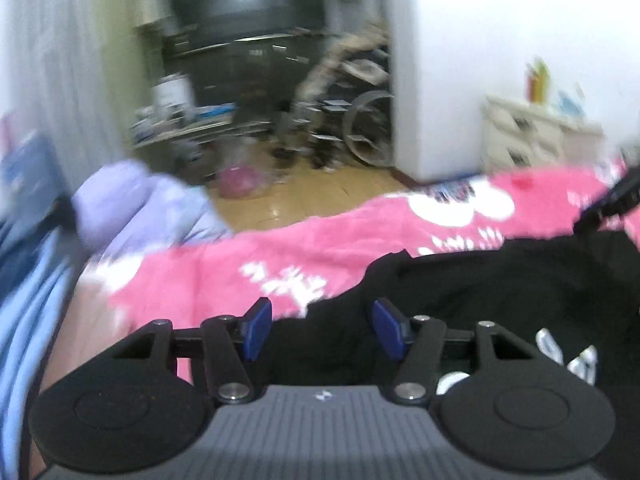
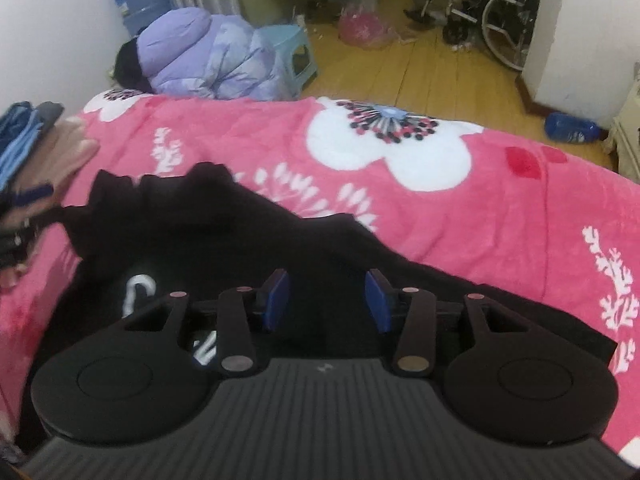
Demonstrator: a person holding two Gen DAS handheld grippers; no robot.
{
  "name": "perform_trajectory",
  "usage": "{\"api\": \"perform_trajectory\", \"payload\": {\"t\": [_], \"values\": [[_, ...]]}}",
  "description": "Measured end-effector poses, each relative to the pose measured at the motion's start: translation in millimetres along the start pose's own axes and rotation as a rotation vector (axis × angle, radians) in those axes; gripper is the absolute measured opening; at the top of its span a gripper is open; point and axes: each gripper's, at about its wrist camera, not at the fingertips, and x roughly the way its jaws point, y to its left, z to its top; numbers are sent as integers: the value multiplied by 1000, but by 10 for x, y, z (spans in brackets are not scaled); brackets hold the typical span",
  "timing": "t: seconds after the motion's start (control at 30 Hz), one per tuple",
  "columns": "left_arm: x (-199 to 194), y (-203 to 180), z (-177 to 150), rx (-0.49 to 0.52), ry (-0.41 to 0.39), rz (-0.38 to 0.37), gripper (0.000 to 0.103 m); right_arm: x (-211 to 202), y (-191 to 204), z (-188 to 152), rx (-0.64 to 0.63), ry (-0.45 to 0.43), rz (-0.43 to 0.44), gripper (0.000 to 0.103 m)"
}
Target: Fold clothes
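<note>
A black garment with white lettering (image 2: 224,236) lies crumpled on the pink flowered blanket (image 2: 460,216). My right gripper (image 2: 327,300) hovers over its middle, open, with nothing between the blue pads (image 2: 276,300). In the blurred left wrist view, the same black garment (image 1: 500,292) fills the lower right. My left gripper (image 1: 322,332) is open above the garment's left edge, where black cloth meets the pink blanket (image 1: 224,264). The other gripper's dark tip (image 1: 612,200) shows at the right edge.
Folded clothes are stacked (image 2: 36,152) at the bed's left edge. A lilac puffer jacket (image 2: 208,56) rests on a blue stool (image 2: 294,52) beyond the bed. A wheelchair (image 2: 496,12), a pink bag (image 2: 364,24) and a blue bottle (image 2: 572,126) stand on the wooden floor.
</note>
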Motion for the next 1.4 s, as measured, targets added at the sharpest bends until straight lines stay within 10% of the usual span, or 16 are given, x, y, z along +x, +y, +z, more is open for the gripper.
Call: {"api": "perform_trajectory", "payload": {"t": [0.33,0.53,0.77,0.9,1.1,1.4], "values": [[845,89,-60,154,195,-113,58,544,97,416,-92,-96,150,43],[928,84,-303,169,183,-112,57,957,522,759,-200,-64,268,45],[847,30,-330,179,137,-91,11,1459,1041,914,-377,30,234,45],[670,110,-329,151,82,-15,10,1598,1247,904,-496,52,208,10],[703,280,-357,56,103,95,32,1583,1220,882,-419,-71,171,11],[292,600,-290,-169,20,121,63,1272,806,968,-139,-154,216,60]]}}
